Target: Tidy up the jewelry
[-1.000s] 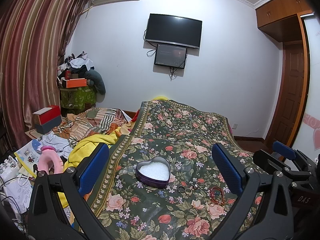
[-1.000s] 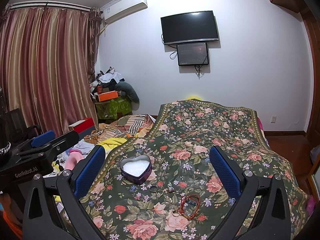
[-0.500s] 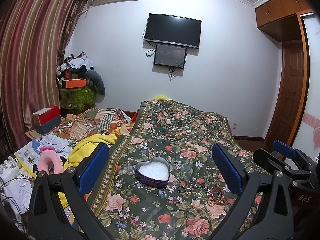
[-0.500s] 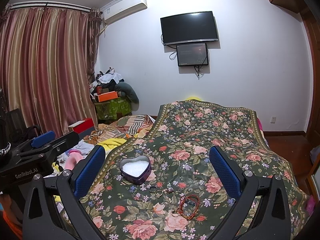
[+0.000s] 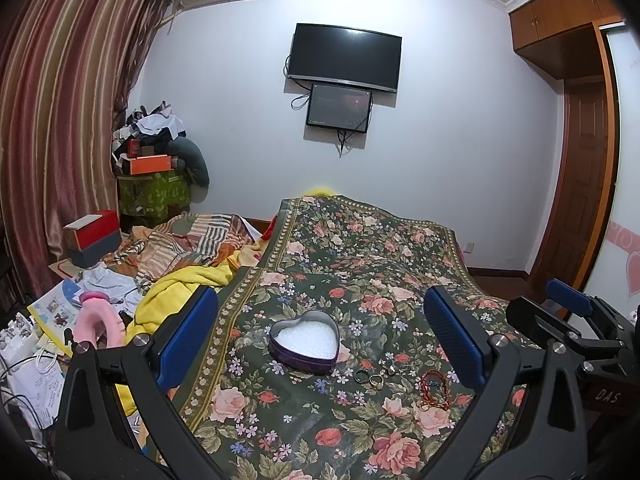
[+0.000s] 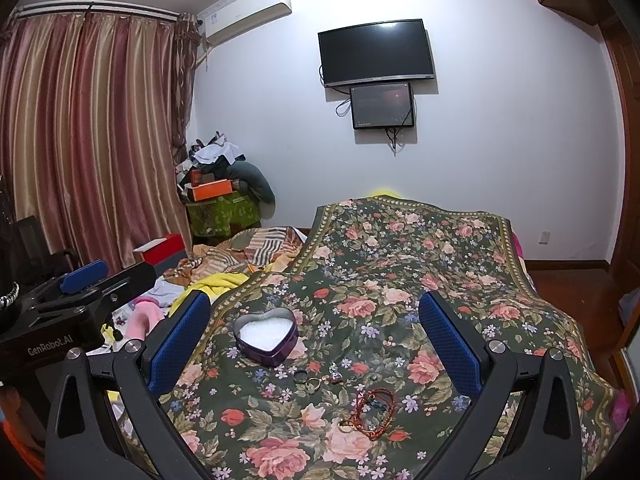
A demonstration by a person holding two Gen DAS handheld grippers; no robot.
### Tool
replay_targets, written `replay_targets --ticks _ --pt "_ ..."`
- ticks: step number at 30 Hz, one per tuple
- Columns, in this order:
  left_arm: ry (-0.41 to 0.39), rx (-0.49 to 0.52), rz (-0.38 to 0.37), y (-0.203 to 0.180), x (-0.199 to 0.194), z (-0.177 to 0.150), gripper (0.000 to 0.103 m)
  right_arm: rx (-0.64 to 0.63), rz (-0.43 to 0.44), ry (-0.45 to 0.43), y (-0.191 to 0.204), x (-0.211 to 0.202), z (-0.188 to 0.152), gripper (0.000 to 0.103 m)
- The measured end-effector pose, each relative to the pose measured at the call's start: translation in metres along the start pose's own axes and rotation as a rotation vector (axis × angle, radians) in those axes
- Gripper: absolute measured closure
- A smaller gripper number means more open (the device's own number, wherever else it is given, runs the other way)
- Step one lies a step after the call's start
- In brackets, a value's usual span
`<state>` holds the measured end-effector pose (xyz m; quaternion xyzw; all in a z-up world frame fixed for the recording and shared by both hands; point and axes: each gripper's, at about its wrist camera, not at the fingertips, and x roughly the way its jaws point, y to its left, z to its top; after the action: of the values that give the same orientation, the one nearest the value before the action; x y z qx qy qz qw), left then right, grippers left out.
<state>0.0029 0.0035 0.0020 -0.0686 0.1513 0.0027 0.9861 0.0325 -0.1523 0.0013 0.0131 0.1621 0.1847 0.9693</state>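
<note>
- The left gripper (image 5: 320, 336) hangs above the floral cloth (image 5: 360, 248) with its jaws spread wide and nothing between them.
- The right gripper (image 6: 314, 340) is likewise wide apart and empty, held over the same cloth.
- The heart tin (image 5: 304, 342) sits open on the cloth, white filling showing, no lid in view.
- The jewelry lies loose just beyond the tin's right side: a dark ring (image 5: 361, 376), a gold ring (image 5: 375, 379) touching or nearly touching it, and a small silvery piece (image 5: 389, 367) close by.
- The red bracelet (image 5: 434, 388) lies farther right, apart from the rings and nearest the left gripper's right finger.
- In the right wrist view the bracelet (image 6: 370, 408) sits almost on the centre line between the blue pads, below and ahead of them; the rings (image 6: 307, 378) lie left of it, and the tin (image 6: 266, 336) farther left and back.
- So the row runs tin, rings, bracelet from left to right, and every piece must travel leftward to reach the tin.
- My judgement: the right gripper is better placed for the bracelet, which lies in a loose heap stretched roughly front to back, so a straight descent would straddle it.
- The left gripper frames the tin and could steady it.
- The rings lie flat and are small; I expect them to be harder to pinch than the bracelet.
</note>
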Motion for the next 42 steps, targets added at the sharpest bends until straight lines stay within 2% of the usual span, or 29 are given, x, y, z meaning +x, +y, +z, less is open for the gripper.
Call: replay_targets --ticks 9,13,21,30,37,42 --pt "0.055 0.014 -0.012 -0.004 0.025 -0.010 0.000 0.034 -0.041 0.056 -0.021 0.020 -0.013 0.000" --pt "0.105 0.038 -0.015 -0.009 0.043 -0.018 0.000 0.063 -0.091 0.108 -0.038 0.032 -0.024 0.000" --pt "0.273 0.115 -0.047 -0.027 0.091 -0.049 0.000 0.108 -0.164 0.228 -0.075 0.050 -0.049 0.000" --pt "0.449 0.186 -0.118 -0.045 0.134 -0.089 0.000 0.067 -0.178 0.335 -0.088 0.063 -0.072 0.000" --pt "0.553 0.184 -0.176 -0.044 0.155 -0.106 0.018 0.025 -0.116 0.413 -0.085 0.075 -0.083 0.019" --pt "0.588 0.175 -0.184 -0.039 0.166 -0.110 0.032 0.017 -0.086 0.459 -0.086 0.083 -0.086 0.030"
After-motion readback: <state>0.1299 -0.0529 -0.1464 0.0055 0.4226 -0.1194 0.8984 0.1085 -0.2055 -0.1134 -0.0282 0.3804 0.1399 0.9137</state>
